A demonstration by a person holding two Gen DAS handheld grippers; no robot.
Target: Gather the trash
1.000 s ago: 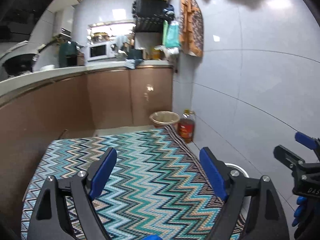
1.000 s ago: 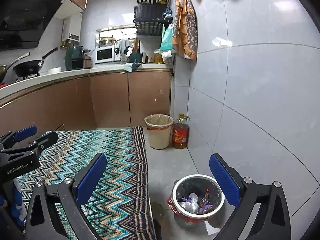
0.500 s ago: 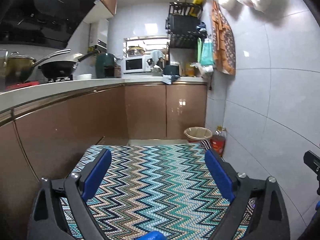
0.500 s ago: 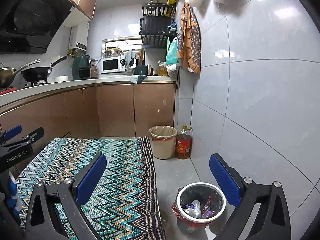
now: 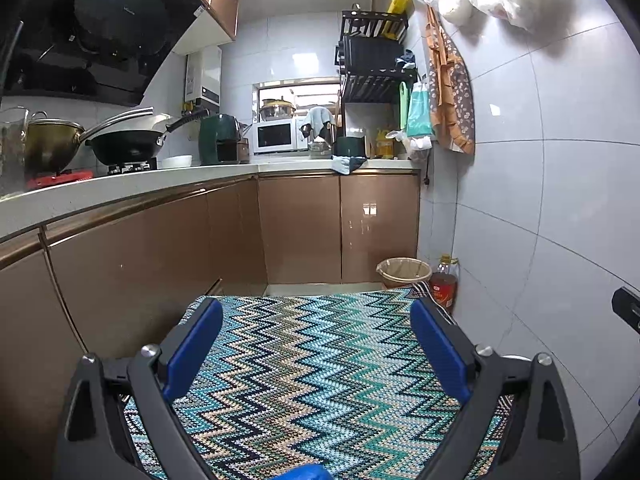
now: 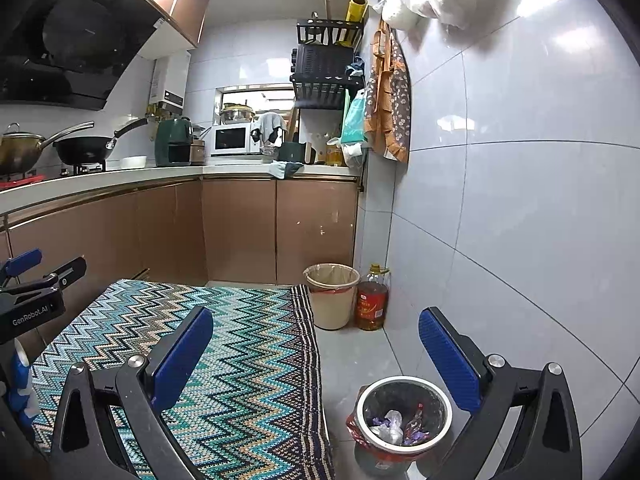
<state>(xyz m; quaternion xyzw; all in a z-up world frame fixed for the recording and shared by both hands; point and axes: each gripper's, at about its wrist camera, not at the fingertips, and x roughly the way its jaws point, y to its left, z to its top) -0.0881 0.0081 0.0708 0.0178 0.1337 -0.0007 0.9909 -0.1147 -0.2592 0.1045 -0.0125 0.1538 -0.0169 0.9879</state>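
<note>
While both grippers hang above the kitchen floor with jaws spread wide and nothing between them, the task's things lie low at the right. Left gripper (image 5: 316,344): poised over the zigzag rug (image 5: 304,380), its view taking in no trash. Right gripper (image 6: 316,348): aimed between the rug's dark edge and the tiled wall (image 6: 520,200), with the small metal-rimmed bin (image 6: 404,390) just below and ahead of its right finger. That bin stands on the bare floor (image 6: 356,356) beside the rug and already holds wrappers and crumpled scraps (image 6: 390,426); a red liner (image 6: 354,424) shows crumpled at its outer side. Farther back, a beige lined bucket (image 6: 332,300) stands against the cabinets (image 6: 276,228), touching or just beside a bottle of oil (image 6: 372,300); its contents cannot be seen. No loose litter shows on rug or floor. Judgement: the scene fits either a pause before the bin's contents or liner are gathered, or the close of a round of dropping scraps in; the pictures do not settle which. Any grasp at the bin would call for lowering the right gripper and closing on the thin liner edge rather than the rigid rim.
</note>
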